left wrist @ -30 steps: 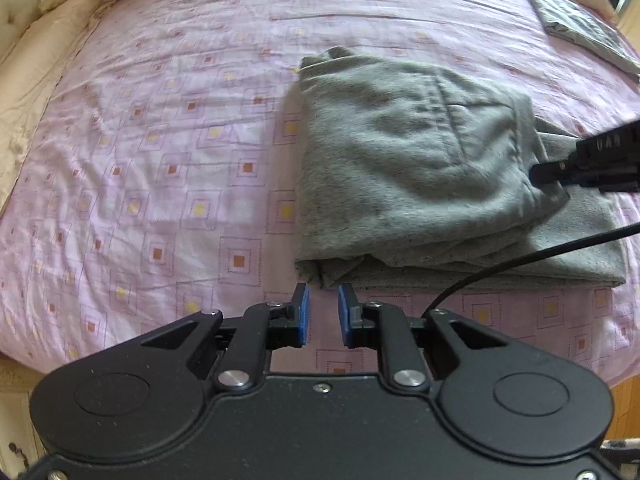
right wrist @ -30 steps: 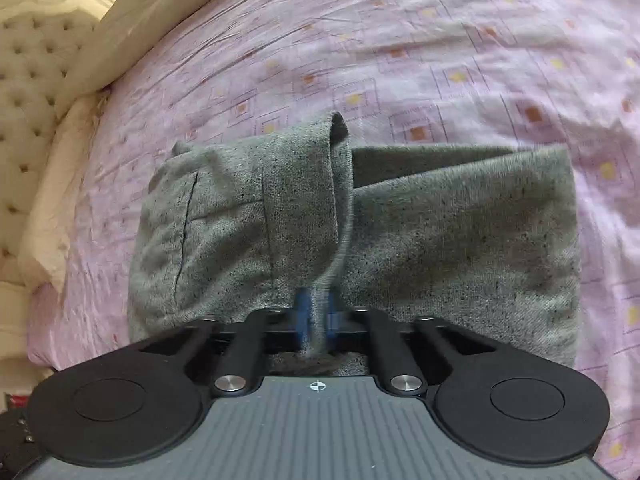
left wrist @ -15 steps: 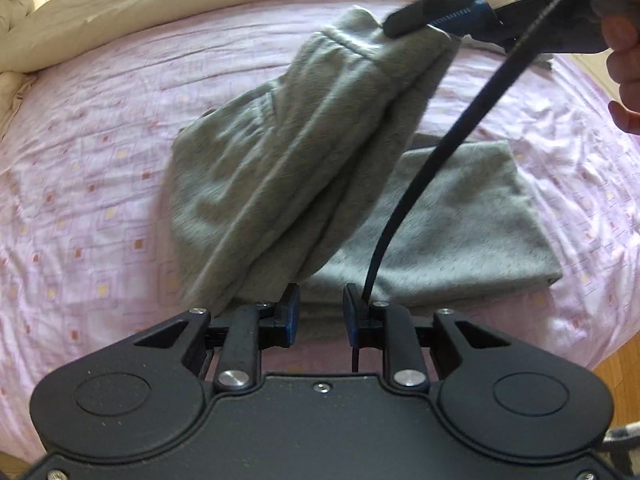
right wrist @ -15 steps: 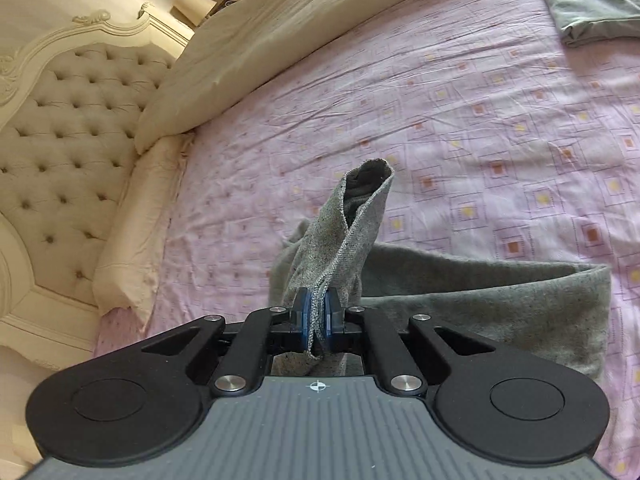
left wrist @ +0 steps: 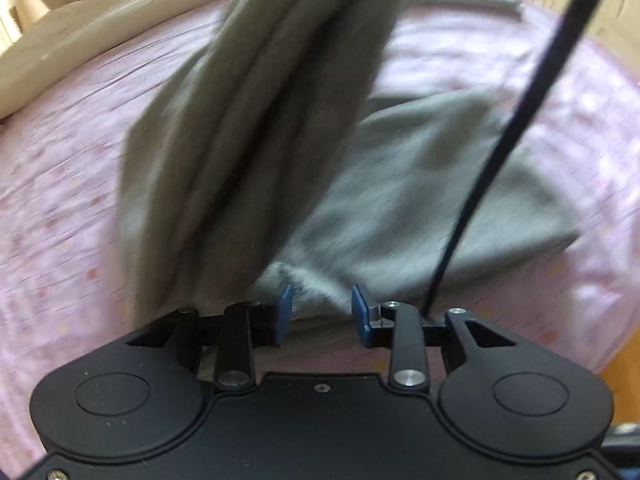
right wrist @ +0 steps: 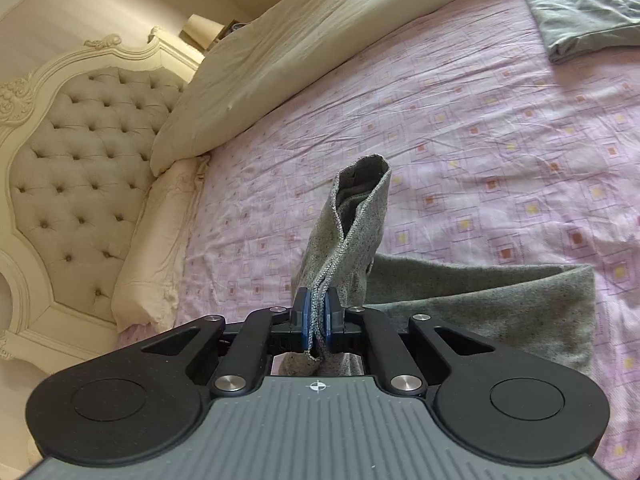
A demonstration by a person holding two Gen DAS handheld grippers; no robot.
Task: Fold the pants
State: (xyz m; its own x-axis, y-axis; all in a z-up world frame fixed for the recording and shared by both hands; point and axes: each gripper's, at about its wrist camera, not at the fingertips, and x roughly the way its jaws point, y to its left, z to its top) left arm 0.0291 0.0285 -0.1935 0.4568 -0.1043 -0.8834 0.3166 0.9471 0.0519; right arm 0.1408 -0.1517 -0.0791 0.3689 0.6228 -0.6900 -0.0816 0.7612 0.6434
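Note:
Grey knit pants (left wrist: 420, 184) lie folded on the pink patterned bed sheet (left wrist: 60, 168). Their top layer (left wrist: 260, 112) is pulled up off the bed in a blurred drape. My right gripper (right wrist: 317, 322) is shut on the hem edge of the pants (right wrist: 352, 220), which stands up between its blue pads. My left gripper (left wrist: 320, 310) hovers low over the near edge of the pants, its jaws opening; a fold of grey cloth sits in the gap and the pads do not press on it.
A black cable (left wrist: 520, 120) crosses the right of the left wrist view. A cream duvet (right wrist: 300, 40) and tufted headboard (right wrist: 72, 168) lie beyond. Another folded grey garment (right wrist: 584, 8) rests at the far right of the bed. Wooden floor (left wrist: 624, 360) shows past the bed edge.
The right gripper has lifted the pants' top layer up off the bed. The left gripper has moved in close over the near edge and its jaws have spread wider.

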